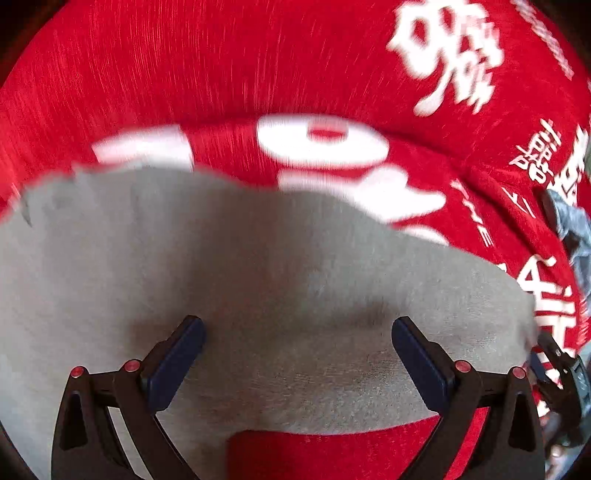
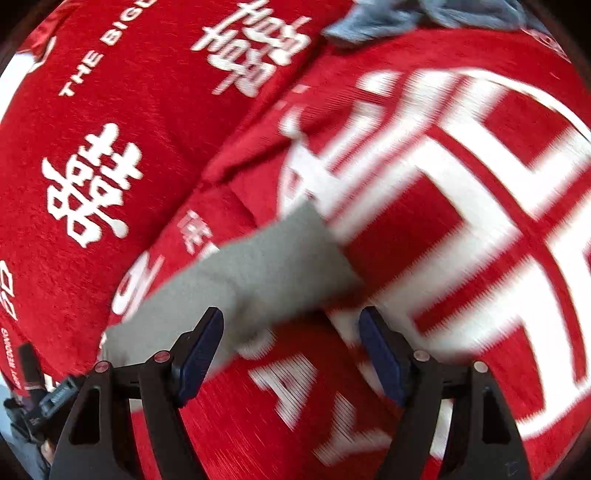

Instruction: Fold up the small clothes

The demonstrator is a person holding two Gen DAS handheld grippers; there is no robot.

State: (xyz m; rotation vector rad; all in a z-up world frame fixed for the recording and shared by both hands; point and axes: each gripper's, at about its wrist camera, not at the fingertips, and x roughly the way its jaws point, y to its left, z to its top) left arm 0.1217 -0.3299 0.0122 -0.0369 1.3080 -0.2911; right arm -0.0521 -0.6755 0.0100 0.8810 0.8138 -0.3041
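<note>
Grey cloth (image 1: 258, 280) lies flat on the red blanket with white characters (image 1: 184, 74). My left gripper (image 1: 298, 350) stands wide apart over it; my right gripper (image 2: 291, 343), also wide, is at its edge, holding nothing.

Your left gripper (image 1: 298, 350) and right gripper (image 2: 291, 345): black angular arms, navy ribbed pads, red-capped pivot screws.

The small cloth (image 1: 258, 277) lies flat on the printed blanket (image 1: 184, 74), which spreads out past it on every side. A crumpled garment (image 2: 424, 16) sits on the same blanket, well beyond the small cloth's far end.
</note>
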